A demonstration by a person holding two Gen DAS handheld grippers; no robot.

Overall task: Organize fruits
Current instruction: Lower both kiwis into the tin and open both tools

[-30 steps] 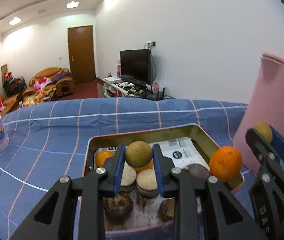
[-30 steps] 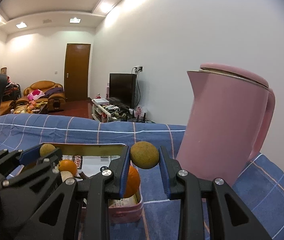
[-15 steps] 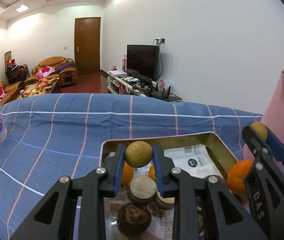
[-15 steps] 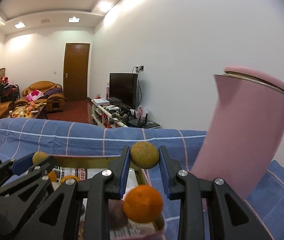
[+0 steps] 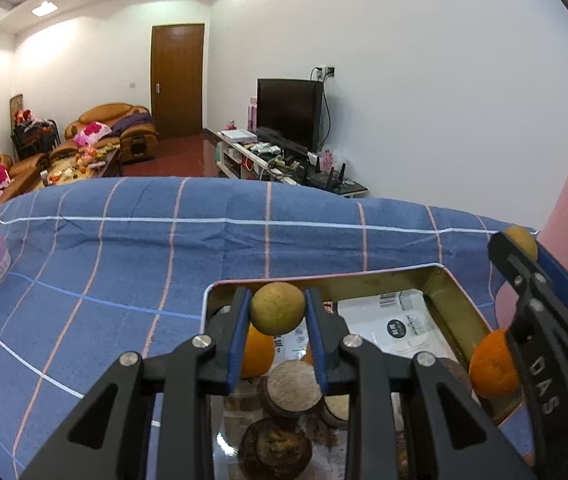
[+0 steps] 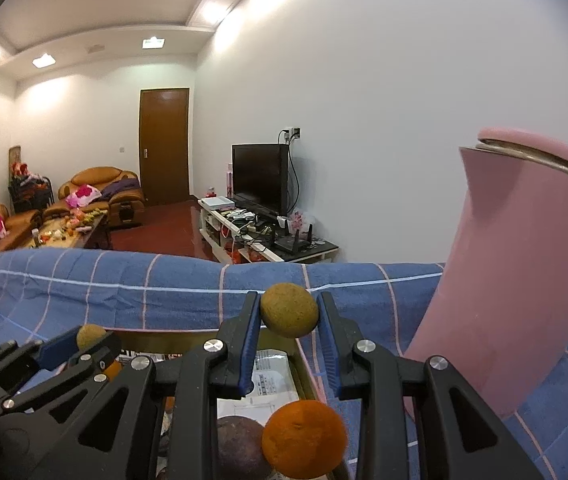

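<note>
Now each small brown-green fruit sits pinched above the tin (image 5: 459, 312): my left fingers (image 5: 278, 322) squeeze one fruit (image 5: 278, 308) over its near-left corner, my right fingers (image 6: 288, 330) clamp the other fruit (image 6: 289, 316) over its right rim. Oranges (image 6: 303, 438) lie inside the tin; the pink kettle (image 6: 523, 280) stands just right of it on the blue-checked counter (image 5: 124, 248).

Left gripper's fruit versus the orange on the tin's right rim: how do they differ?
The small round fruit is dull yellow-brown and matte; the orange is bright orange and looks larger. The small round fruit is clamped in the left gripper above the tin; the orange sits free at the tin's right edge, partly hidden by the right gripper. Both are round, whole and unpeeled.
</note>
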